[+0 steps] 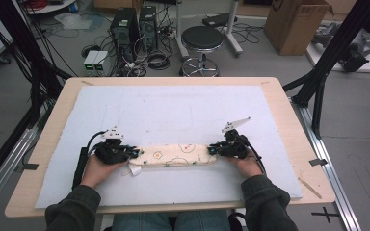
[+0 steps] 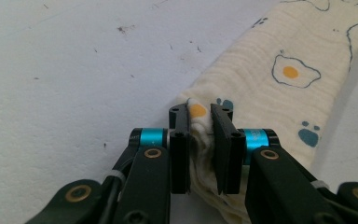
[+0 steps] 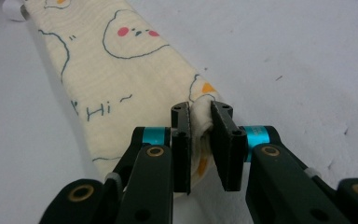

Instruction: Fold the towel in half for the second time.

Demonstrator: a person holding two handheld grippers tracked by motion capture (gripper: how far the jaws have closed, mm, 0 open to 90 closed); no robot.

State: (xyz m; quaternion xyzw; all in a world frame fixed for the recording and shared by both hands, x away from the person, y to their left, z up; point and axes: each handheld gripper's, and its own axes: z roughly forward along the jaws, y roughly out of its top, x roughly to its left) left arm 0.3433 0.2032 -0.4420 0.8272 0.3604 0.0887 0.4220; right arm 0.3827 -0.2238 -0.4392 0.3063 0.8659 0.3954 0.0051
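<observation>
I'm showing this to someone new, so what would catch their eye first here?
Probably the folded cream cloth with cartoon prints, lying as a long strip on the white mat near the person. The left gripper and right gripper each pinch one end of it. Beyond the table stands a black stool amid floor cables.

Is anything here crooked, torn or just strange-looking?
Nothing stands out much. The folded cloth lies flat in a neat strip on the white mat, each end pinched by the left gripper and the right gripper. Only a small white tag sticks out near the left end, and the mat has a few dark specks.
</observation>
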